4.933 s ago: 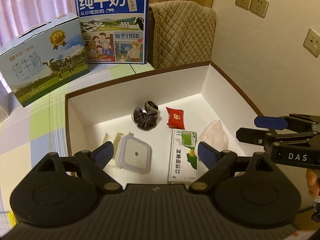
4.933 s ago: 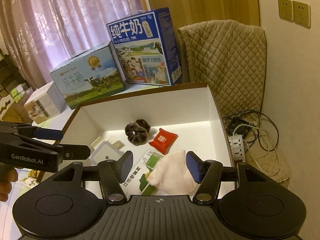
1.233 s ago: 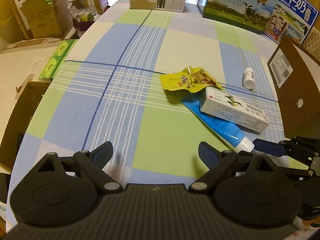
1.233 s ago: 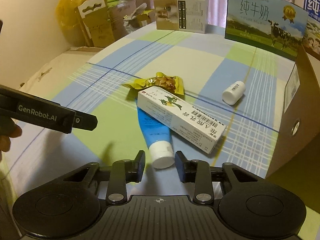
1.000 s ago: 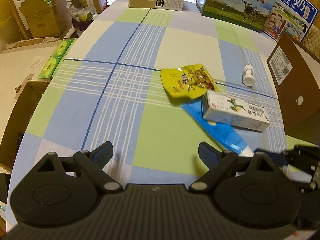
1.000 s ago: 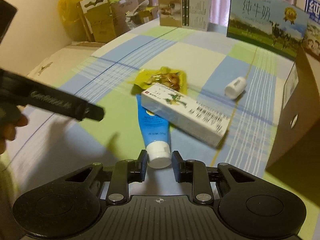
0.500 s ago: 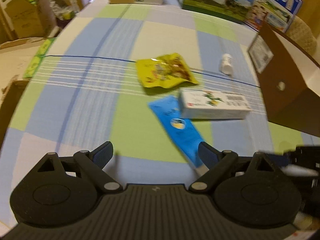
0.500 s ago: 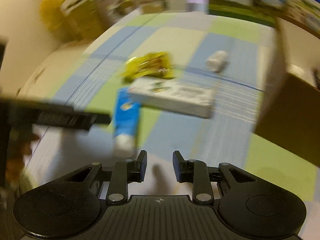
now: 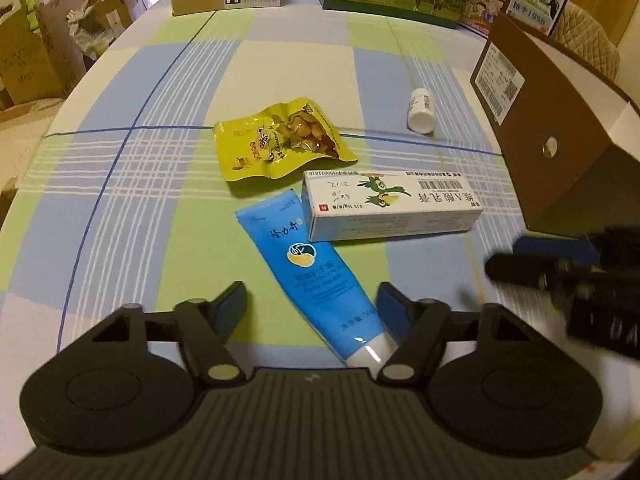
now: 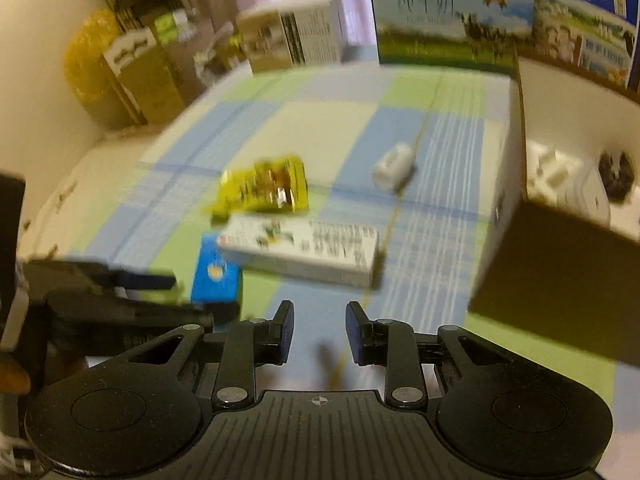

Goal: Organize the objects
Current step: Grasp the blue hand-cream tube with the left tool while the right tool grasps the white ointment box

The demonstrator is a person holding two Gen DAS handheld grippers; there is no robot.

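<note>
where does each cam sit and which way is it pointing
Left wrist: on the left gripper, looking down and forward over the checked table at the blue tube; its open fingers show, the right gripper blurred at right.
Right wrist: on the right gripper, facing the brown box; narrowly parted, empty fingers show.
Shared: tube, white carton, yellow snack bag, small white bottle.

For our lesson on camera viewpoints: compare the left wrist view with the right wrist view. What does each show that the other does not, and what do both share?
Only the left wrist view shows the barcode label on the brown box's outer wall and sharp print on the items. Only the right wrist view looks into the box, where a dark scrunchie and a white item lie. Both show the yellow snack bag, white carton, blue tube, white bottle and the brown box. The left claw is open; the right claw is open and empty.
</note>
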